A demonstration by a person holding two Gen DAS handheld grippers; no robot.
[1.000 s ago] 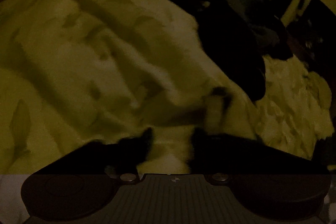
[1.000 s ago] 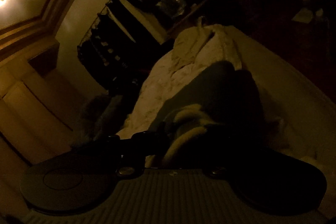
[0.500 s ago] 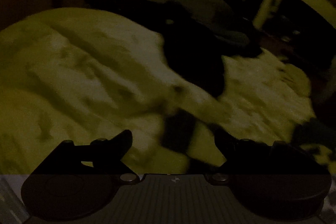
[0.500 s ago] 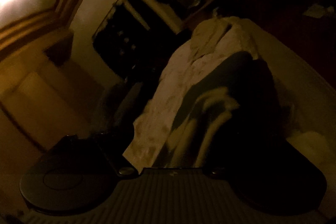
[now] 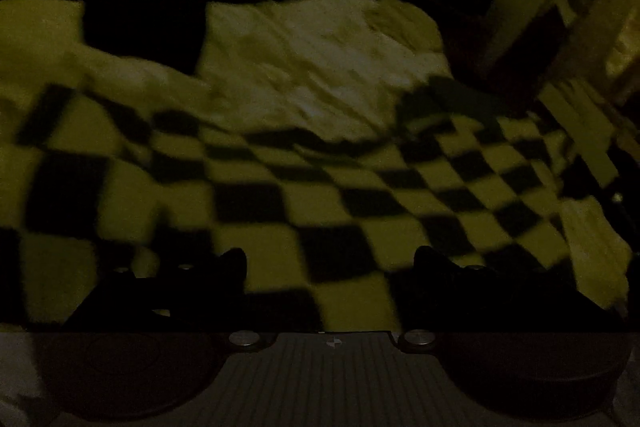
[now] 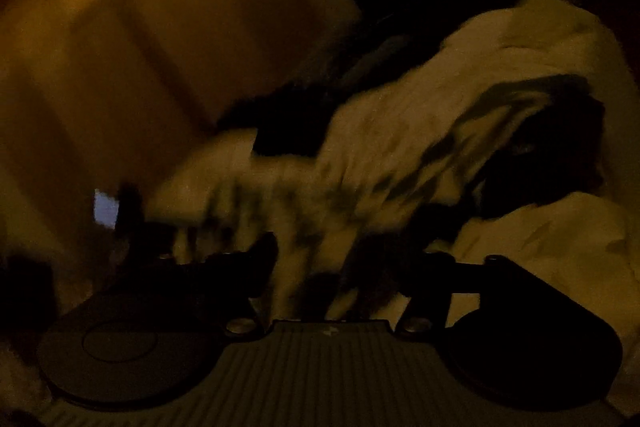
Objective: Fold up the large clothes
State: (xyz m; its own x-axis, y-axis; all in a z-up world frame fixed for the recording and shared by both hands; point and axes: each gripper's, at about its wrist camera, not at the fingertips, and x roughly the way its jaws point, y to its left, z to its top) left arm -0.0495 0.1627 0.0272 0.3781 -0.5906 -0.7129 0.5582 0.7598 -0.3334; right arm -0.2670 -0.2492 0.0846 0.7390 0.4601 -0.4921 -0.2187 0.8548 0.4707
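left gripper (image 5: pixel 330 259): fingers wide apart, has let go and swung over the checkered cloth (image 5: pixel 320 195) from 9 to 3 o'clock | right gripper (image 6: pixel 312 259): too blurry to tell, cloth bunched between its fingers | spreading comes next.

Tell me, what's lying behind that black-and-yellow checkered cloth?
Behind the checkered cloth lies rumpled pale bedding, with a dark garment on it farther back at the left. Whatever is under the checkered cloth itself is covered and cannot be seen.
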